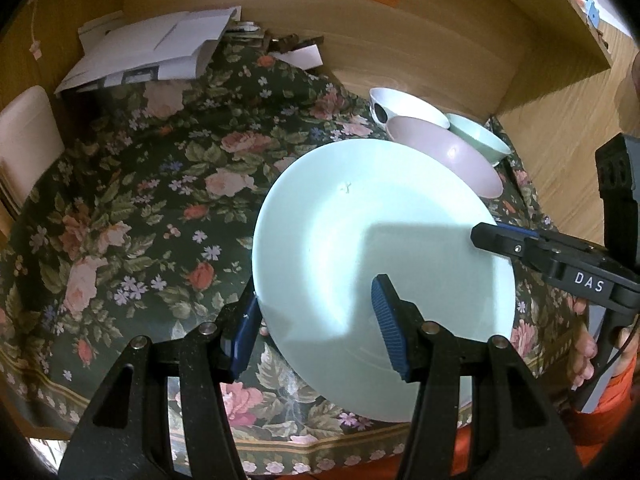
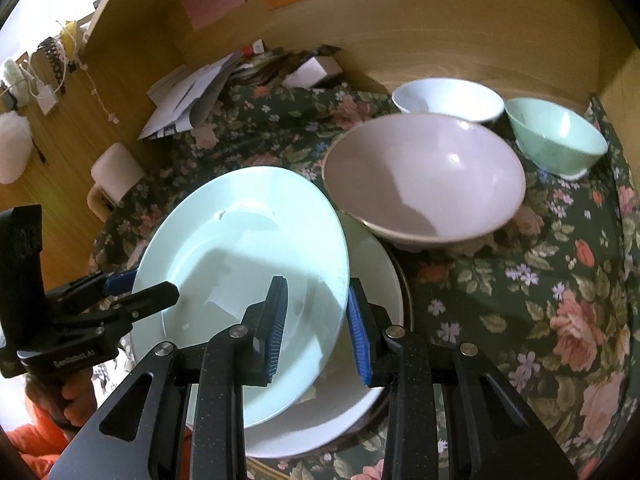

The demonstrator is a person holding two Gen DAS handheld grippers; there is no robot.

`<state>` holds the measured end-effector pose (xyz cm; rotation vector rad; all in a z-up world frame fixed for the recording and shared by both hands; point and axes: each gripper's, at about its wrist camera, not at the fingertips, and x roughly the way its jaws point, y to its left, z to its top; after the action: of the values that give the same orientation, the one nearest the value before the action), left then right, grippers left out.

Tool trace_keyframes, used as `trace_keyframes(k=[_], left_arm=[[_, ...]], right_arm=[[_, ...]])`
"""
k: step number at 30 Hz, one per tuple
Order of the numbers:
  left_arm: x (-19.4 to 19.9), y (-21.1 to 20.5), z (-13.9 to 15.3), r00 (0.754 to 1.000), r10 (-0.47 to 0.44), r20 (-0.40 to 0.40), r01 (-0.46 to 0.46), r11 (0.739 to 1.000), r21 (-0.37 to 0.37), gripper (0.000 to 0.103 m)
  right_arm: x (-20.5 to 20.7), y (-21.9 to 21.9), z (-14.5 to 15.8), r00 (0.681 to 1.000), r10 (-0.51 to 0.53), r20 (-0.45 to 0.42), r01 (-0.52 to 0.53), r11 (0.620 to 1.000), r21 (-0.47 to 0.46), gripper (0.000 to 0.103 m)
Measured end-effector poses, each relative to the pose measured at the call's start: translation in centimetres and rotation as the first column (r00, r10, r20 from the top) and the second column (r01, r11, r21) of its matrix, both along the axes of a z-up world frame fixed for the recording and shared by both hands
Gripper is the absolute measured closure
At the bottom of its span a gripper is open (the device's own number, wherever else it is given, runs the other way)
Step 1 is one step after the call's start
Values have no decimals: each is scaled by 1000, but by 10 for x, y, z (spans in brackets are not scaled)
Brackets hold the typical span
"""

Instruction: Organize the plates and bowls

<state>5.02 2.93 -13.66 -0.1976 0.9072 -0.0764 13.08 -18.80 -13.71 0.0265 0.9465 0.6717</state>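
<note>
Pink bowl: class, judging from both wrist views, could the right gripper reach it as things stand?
Probably not yet. The right gripper has its jaws around the rim of the mint plate, so it is occupied. The pink bowl sits just beyond, with nothing between, so it looks reachable once the plate is released.

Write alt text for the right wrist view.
Two handheld tools straddle opposite edges of a pale green plate, the right tool at its near rim and the left tool at its far-left rim, above a white plate. Behind, on a floral tablecloth, sit pink, white and green bowls.
</note>
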Motion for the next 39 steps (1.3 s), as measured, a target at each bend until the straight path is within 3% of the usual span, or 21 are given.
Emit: trace_keyframes(k=[11,32,39], left_arm=[[6,-6,-12,999,-17,-28,17,1000,7,49],[15,-12,-23,997,-47,-59,48,999,23,48],[14,-11,-13,999,-43,-32,44,998,41,41]], right_arm=[[-1,-7,-18,998,-37,-47,37,999,-11,76],[-14,-18,-13,998,-62,-20,61,998,-6,76],[-15,-26,-6,995,-103,13,103,994,-19,76]])
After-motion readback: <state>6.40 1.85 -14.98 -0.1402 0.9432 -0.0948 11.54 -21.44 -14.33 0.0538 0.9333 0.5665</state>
